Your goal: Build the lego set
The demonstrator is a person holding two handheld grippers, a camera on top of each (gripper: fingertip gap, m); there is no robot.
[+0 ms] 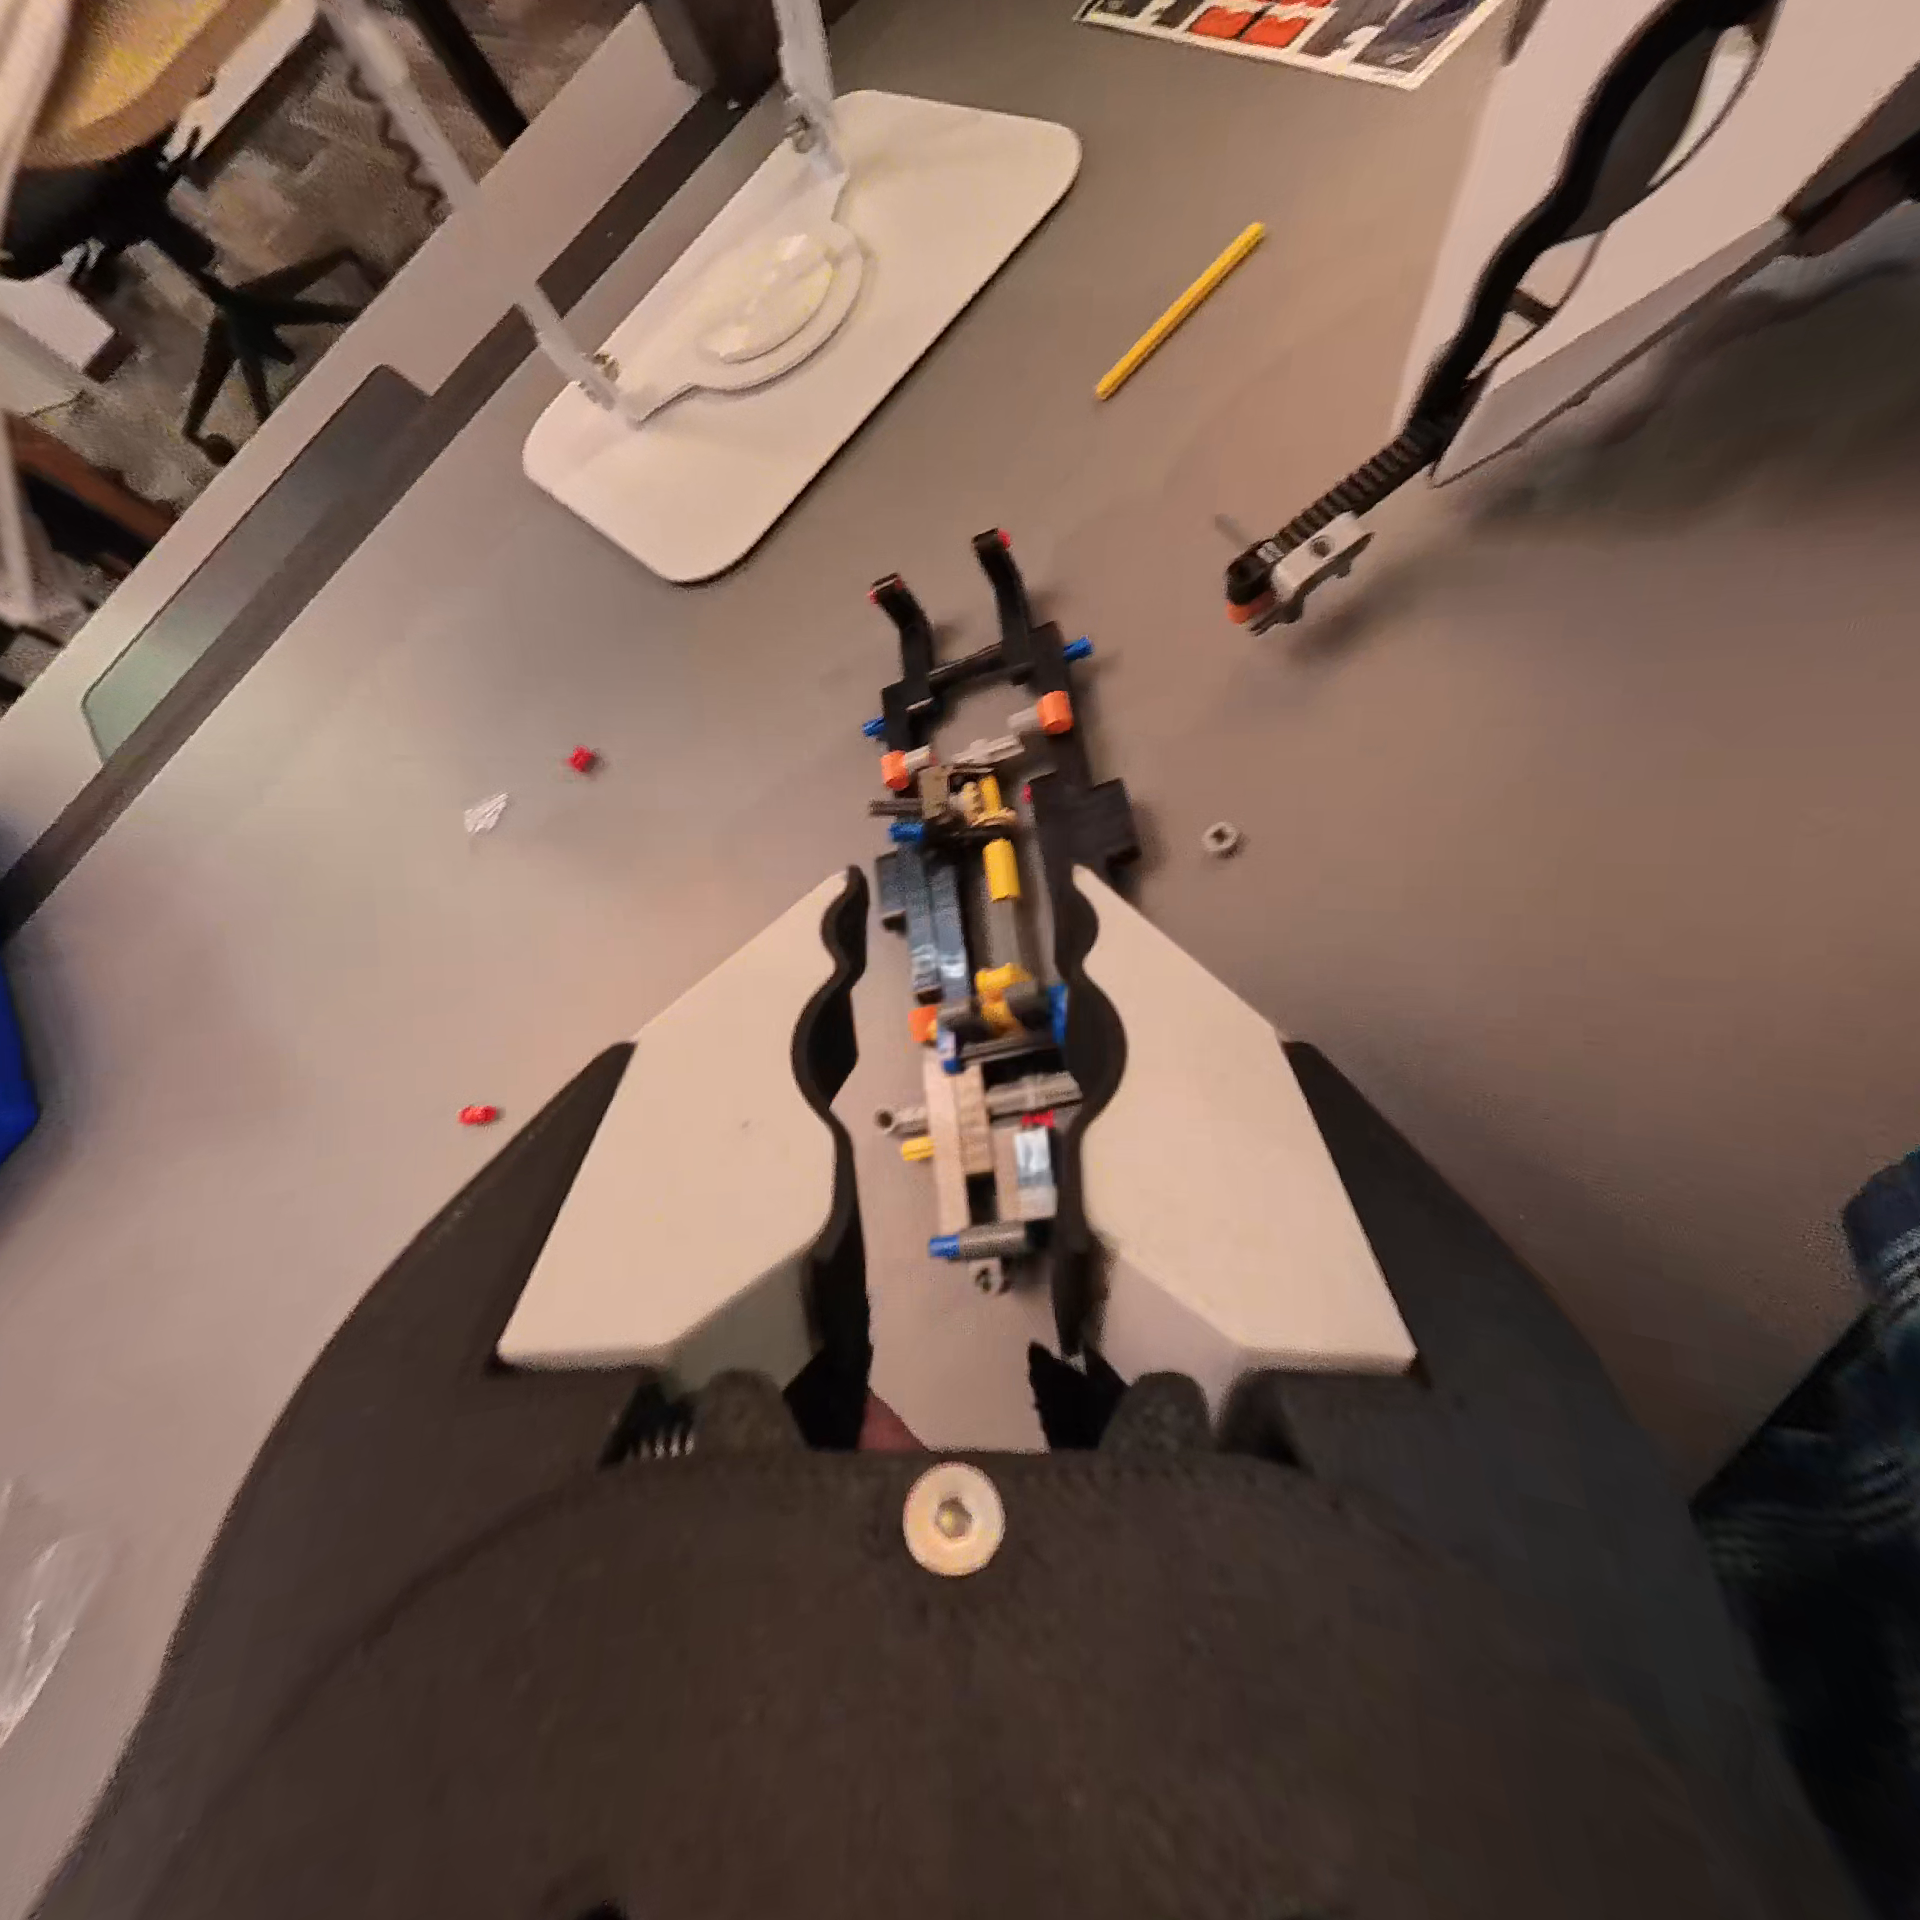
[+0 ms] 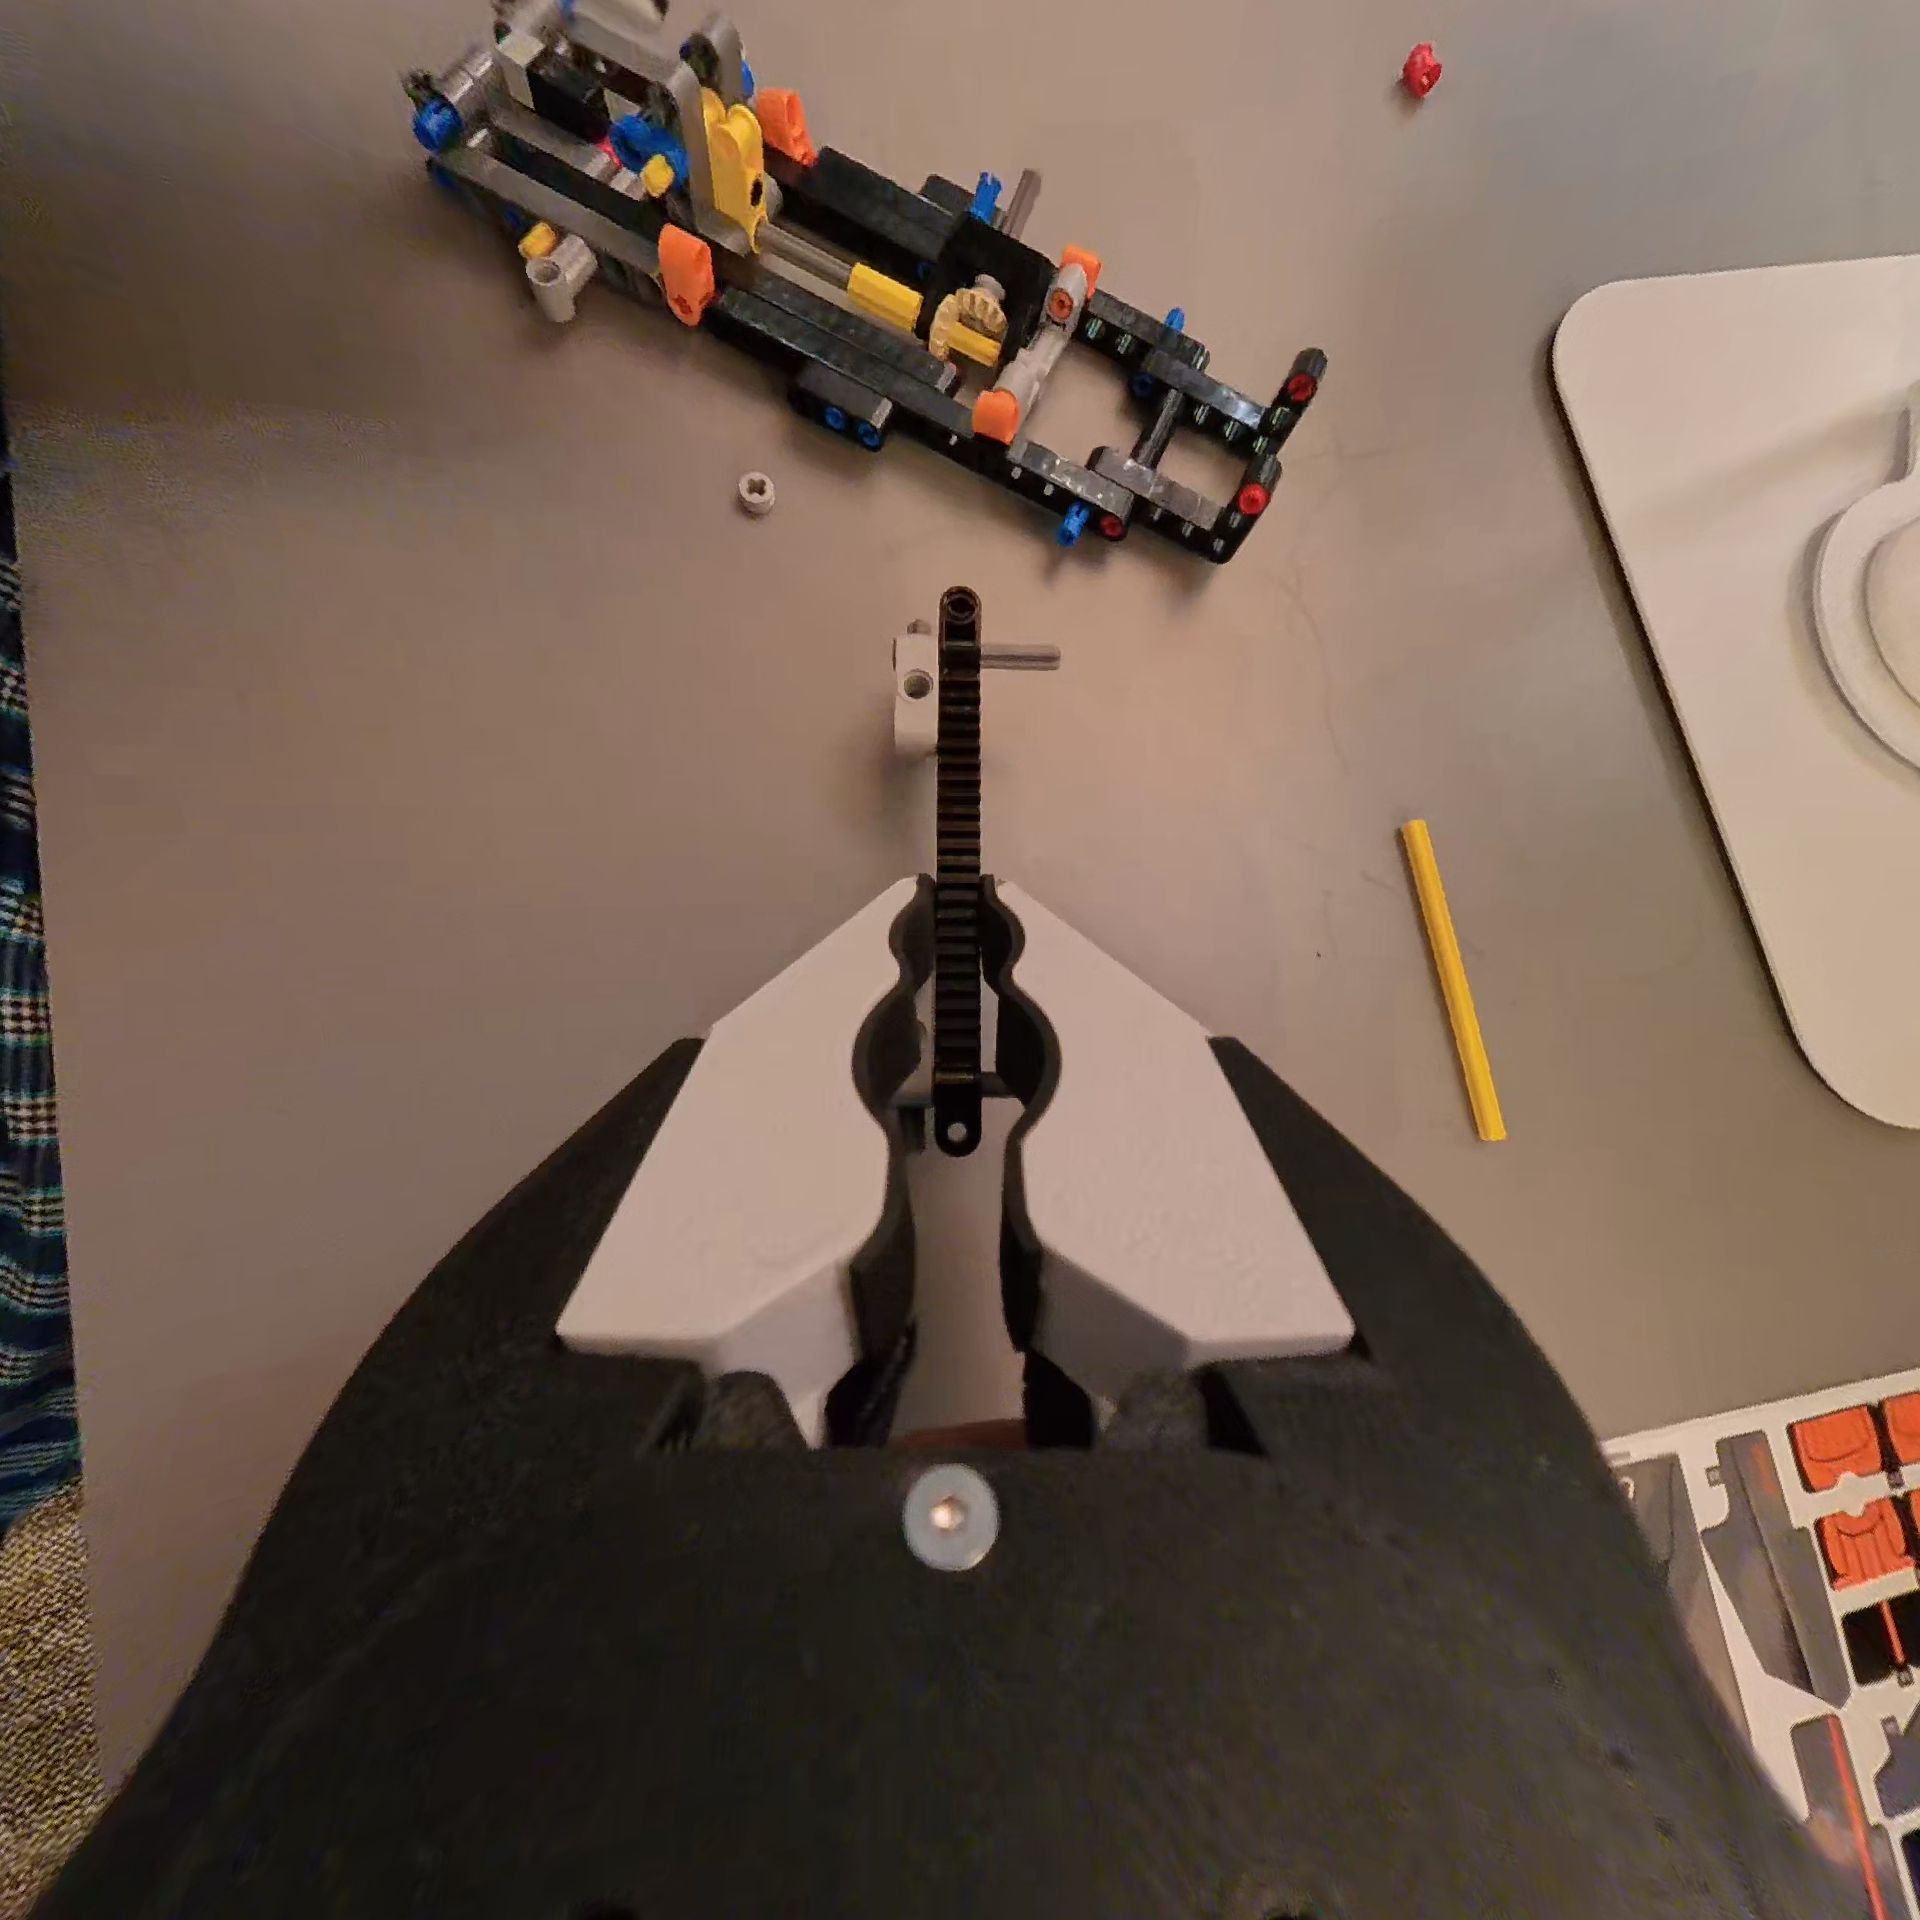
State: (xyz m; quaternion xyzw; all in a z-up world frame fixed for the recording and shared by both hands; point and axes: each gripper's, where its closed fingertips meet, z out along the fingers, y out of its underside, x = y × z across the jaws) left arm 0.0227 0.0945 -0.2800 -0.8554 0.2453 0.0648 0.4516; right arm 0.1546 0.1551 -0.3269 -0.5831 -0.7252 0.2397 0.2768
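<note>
While the right gripper (image 2: 958,883) clamps a black toothed rack (image 2: 957,831), the left gripper (image 1: 961,894) straddles the multicoloured brick chassis (image 1: 987,914), jaws apart.

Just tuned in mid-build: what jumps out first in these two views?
The right gripper is shut on a black toothed rack with a grey connector at its far end. The long multicoloured chassis lies on the grey table, between the open left gripper's fingers. A yellow axle lies loose nearby.

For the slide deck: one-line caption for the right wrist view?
Right gripper clamps a black toothed rack above the table, lego chassis beyond.
</note>
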